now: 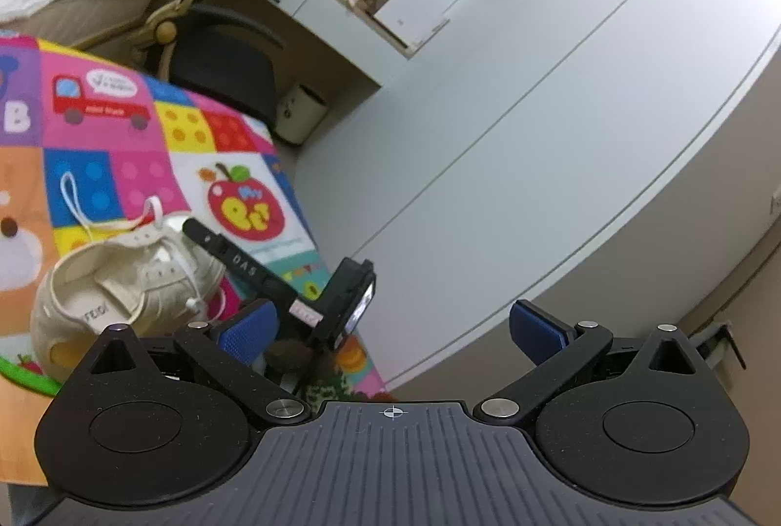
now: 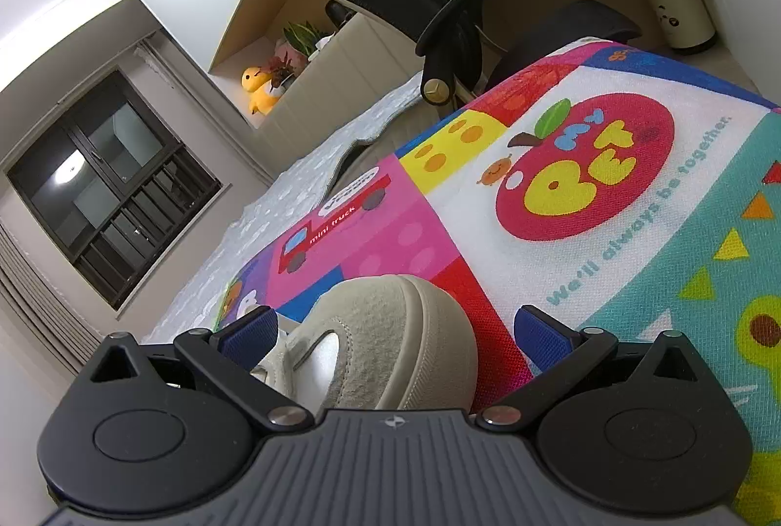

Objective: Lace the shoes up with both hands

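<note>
Both claws, left claw (image 1: 390, 333) and right claw (image 2: 395, 335), stood spread, the beige shoe (image 2: 390, 340) sitting between the right claw's fingers.

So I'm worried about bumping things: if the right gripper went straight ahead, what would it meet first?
Likely the beige shoe: its toe sits between the open right gripper fingers, though depth is unclear.
</note>
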A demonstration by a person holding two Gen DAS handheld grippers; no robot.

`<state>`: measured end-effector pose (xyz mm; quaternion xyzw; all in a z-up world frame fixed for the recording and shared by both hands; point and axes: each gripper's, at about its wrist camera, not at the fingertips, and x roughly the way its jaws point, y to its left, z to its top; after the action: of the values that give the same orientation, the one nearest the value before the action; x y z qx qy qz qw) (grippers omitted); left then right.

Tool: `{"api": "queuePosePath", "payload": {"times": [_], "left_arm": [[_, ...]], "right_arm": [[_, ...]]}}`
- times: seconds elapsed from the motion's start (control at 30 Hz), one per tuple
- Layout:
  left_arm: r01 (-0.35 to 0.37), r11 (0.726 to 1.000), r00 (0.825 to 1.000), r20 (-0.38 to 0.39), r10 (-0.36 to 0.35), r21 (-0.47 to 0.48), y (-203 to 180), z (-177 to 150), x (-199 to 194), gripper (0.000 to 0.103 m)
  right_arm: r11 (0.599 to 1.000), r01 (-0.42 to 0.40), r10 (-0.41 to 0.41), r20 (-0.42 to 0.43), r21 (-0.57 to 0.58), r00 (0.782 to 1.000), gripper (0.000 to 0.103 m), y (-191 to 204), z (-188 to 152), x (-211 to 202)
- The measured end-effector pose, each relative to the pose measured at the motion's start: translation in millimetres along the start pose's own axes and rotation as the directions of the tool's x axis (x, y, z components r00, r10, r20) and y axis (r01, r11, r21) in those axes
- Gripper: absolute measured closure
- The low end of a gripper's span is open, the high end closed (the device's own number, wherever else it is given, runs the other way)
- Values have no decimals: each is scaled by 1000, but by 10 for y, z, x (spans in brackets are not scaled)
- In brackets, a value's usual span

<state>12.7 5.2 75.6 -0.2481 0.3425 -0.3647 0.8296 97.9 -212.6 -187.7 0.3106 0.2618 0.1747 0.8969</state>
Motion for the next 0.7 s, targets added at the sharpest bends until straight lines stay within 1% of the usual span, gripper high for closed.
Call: {"api": "queuePosePath", "payload": {"times": [0.1,0.17,0.23,0.37,0.43,0.47,0.5,0.57,0.6,0.63,0.67,0.7], "left_arm": [[-22,1000,1000,-17,22,-9,5,-3,56,0],[-36,999,998,-44,35,-16,19,-22,108,0],[-30,999,998,-65,28,-20,27,-36,101,0],[-16,1000,1000,9,16,7,4,-11,-84,0],[11,1000,1000,29,-12,18,18,9,-179,0],[32,999,998,50,-34,38,67,21,-218,0],[36,998,996,75,-40,57,145,31,-246,0],[-37,996,990,142,25,81,433,40,-253,0],[-88,992,983,169,71,93,584,30,-248,0],[-173,979,971,184,151,110,751,-15,-227,0],[-256,959,953,200,229,125,919,-59,-206,0],[-333,932,931,209,300,145,1074,-117,-172,0]], "right_arm": [[1000,0,0,1,0,1000,0,-9,1,0],[1000,0,0,0,-1,1000,0,-11,1,-2],[1000,1,-1,-2,-2,1000,0,-8,1,-2],[1000,15,-16,-20,-17,1000,0,30,0,18],[999,23,-24,-37,-30,999,0,51,13,37],[999,27,-29,-49,-40,998,0,65,22,48],[998,29,-33,-62,-50,998,0,79,35,56],[998,29,-35,-95,-64,995,0,97,73,61],[998,27,-33,-115,-52,993,0,93,99,44],[1000,24,-25,-124,-15,992,0,77,120,-6],[999,4,2,-119,49,993,0,43,132,-86],[994,-21,33,-108,111,994,0,9,136,-159]]}}
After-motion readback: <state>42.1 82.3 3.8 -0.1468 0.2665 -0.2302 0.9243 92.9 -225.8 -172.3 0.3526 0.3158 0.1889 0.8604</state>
